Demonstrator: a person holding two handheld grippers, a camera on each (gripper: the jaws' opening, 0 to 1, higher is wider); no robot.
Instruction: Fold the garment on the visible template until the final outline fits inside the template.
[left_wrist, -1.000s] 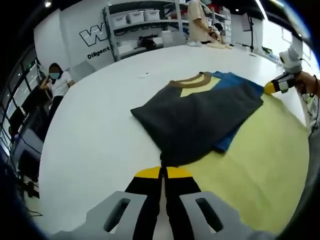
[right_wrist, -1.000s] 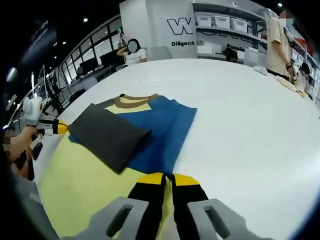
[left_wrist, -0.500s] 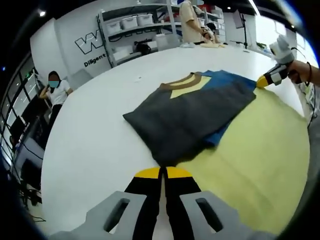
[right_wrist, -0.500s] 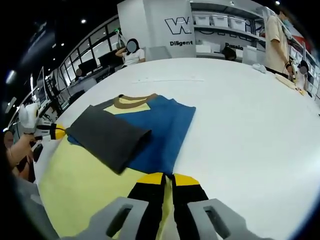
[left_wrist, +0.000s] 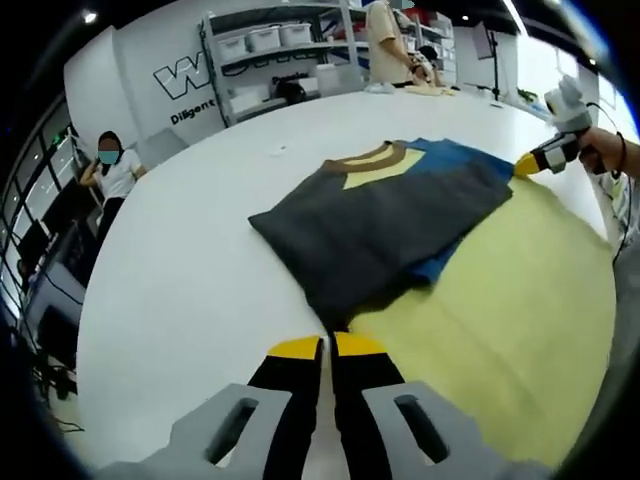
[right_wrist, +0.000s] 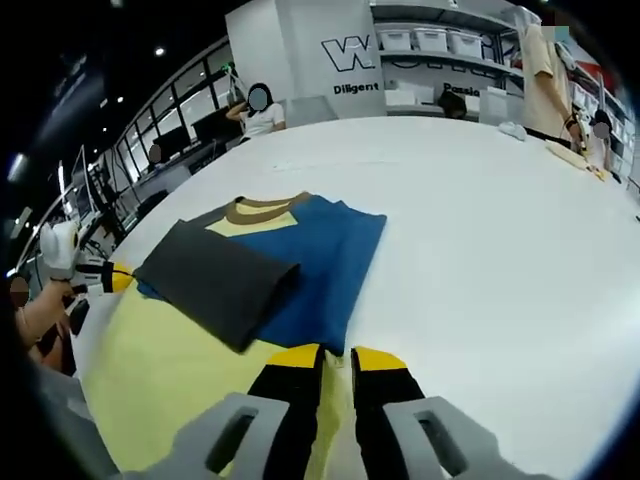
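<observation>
Both grippers have eased back a little from the cloth since the earlier frames, and the garment itself lies as it did, with the grey panel folded over the blue.

At nine o'clock in the left gripper view the white table (left_wrist: 170, 290) runs bare. At the centre lies the garment (left_wrist: 380, 225), its brown collar toward twelve o'clock, its near corner just beyond the left gripper (left_wrist: 328, 350). That gripper's jaws stand nearly together with only a thin slit between them, holding nothing. From three to five o'clock spreads the yellow template (left_wrist: 510, 330), and at two o'clock the right gripper (left_wrist: 527, 165) shows at the garment's far edge.

In the right gripper view the left gripper (right_wrist: 118, 281) sits at nine o'clock; the garment (right_wrist: 290, 265) overhangs the template (right_wrist: 170, 370), its blue part lying on bare table. The right gripper (right_wrist: 335, 358) has a narrow gap between its jaws, empty.

Risk, as I judge it: the blue side lies outside the outline, so stopping now would fail; a careless pinch of one layer could drag the grey fold open.
</observation>
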